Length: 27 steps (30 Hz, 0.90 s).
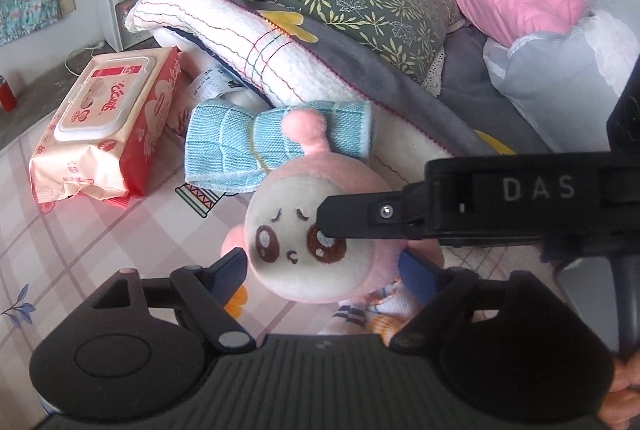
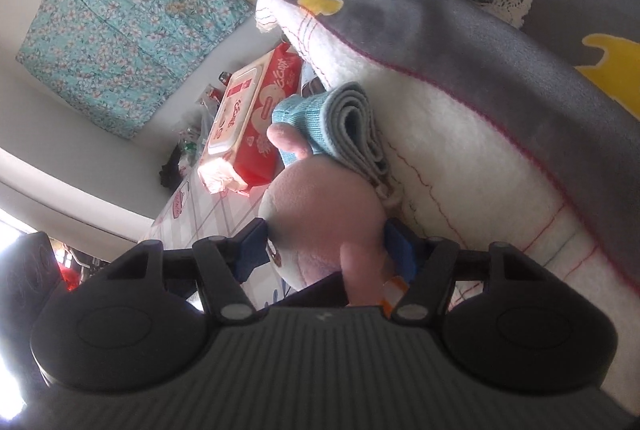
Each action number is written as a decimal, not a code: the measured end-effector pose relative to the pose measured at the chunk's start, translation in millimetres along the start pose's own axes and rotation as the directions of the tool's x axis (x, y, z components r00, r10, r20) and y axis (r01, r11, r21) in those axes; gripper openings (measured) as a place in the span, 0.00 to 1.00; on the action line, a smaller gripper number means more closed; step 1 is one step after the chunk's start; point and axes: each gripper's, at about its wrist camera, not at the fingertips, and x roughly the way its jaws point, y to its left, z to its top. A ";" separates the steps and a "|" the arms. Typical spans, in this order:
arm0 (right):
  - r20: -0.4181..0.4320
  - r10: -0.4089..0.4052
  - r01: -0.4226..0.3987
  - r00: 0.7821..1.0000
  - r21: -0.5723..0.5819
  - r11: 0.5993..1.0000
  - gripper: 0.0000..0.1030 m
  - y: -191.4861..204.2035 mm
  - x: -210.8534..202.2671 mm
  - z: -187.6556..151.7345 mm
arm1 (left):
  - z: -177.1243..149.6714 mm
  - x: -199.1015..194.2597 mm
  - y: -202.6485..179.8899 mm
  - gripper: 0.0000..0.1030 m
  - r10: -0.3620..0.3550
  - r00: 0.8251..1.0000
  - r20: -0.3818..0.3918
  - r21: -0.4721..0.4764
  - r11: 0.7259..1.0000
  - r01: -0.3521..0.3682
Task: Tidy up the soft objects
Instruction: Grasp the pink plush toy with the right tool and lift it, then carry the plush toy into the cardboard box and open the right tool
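Left wrist, plush doll (image 1: 316,230) between both grippers' fingers (image 1: 228,264)

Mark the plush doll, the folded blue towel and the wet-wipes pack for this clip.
plush doll (image 1: 288,234): left wrist view, on its cream face.
folded blue towel (image 1: 224,142): left wrist view, on the woven top.
wet-wipes pack (image 1: 100,98): left wrist view, on the plastic lid.

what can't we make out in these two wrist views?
- Plush doll body: left view, hidden behind its head and the left gripper.
- Doll face: right view, turned away, blurred.
- Right gripper pad contact on doll: unclear.
- Wet wipes pack label: too small.
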 end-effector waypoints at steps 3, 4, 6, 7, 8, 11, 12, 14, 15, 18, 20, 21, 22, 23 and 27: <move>0.008 0.011 -0.012 1.000 0.004 1.000 0.59 0.2 3.5 0.0 | 1.3 -4.6 -2.9 0.76 -0.002 1.000 0.002 -0.022 1.000 0.002; 0.014 0.012 -0.012 1.000 0.001 1.000 0.58 1.9 -0.1 -2.1 | 1.8 -8.3 -4.2 0.75 -0.002 1.000 0.007 -0.026 1.000 0.002; 0.024 0.017 -0.017 1.000 0.000 1.000 0.58 7.7 -4.0 -4.1 | 1.1 -17.4 -7.0 0.75 0.000 1.000 0.020 -0.033 0.999 0.001; 0.028 0.022 -0.022 0.999 -0.001 1.000 0.58 11.1 -6.7 -5.1 | 0.8 -23.4 -8.9 0.75 0.001 1.000 0.030 -0.033 0.999 0.000; 0.034 0.028 -0.028 0.999 -0.002 1.000 0.58 15.6 -11.5 -6.7 | 0.1 -30.8 -11.1 0.75 0.003 0.999 0.042 -0.032 0.999 -0.002; 0.050 0.045 -0.044 0.998 -0.020 0.999 0.58 28.7 -27.9 -10.9 | -3.1 -55.6 -17.5 0.75 0.007 0.997 0.074 -0.028 1.000 -0.005; 0.056 0.051 -0.050 0.997 -0.028 0.998 0.58 35.3 -35.0 -13.1 | -4.6 -64.5 -19.4 0.75 0.009 0.996 0.086 -0.027 1.000 -0.007; 0.067 0.065 -0.062 0.996 -0.046 0.997 0.58 46.4 -49.3 -17.5 | -8.6 -84.6 -22.9 0.75 0.015 0.994 0.110 -0.027 1.000 -0.012; 0.073 0.072 -0.068 0.995 -0.056 0.996 0.58 52.8 -56.4 -20.0 | -10.9 -95.0 -24.2 0.75 0.018 0.992 0.123 -0.028 1.000 -0.015; 0.089 0.098 -0.090 0.991 -0.092 0.992 0.58 76.9 -79.6 -32.9 | -20.4 -128.7 -25.7 0.75 0.032 0.985 0.170 -0.035 0.999 -0.026; 0.092 0.120 -0.109 0.988 -0.121 0.987 0.58 92.2 -97.3 -43.9 | -29.9 -153.9 -23.5 0.75 0.047 0.977 0.206 -0.048 0.998 -0.038; 0.090 0.132 -0.119 0.987 -0.137 0.983 0.58 100.0 -104.8 -49.7 | -34.9 -166.0 -21.7 0.75 0.057 0.973 0.223 -0.054 0.997 -0.047; 0.085 0.146 -0.132 0.986 -0.154 0.979 0.58 110.2 -111.6 -56.0 | -40.3 -178.5 -19.3 0.75 0.070 0.968 0.240 -0.061 0.997 -0.057; 0.077 0.161 -0.146 0.984 -0.172 0.974 0.58 119.7 -116.6 -62.4 | -47.0 -193.5 -16.3 0.75 0.089 0.962 0.259 -0.071 0.995 -0.073; 0.005 0.234 -0.226 0.972 -0.244 0.943 0.57 165.6 -123.0 -92.5 | -74.7 -249.0 4.6 0.75 0.183 0.932 0.313 -0.138 0.980 -0.146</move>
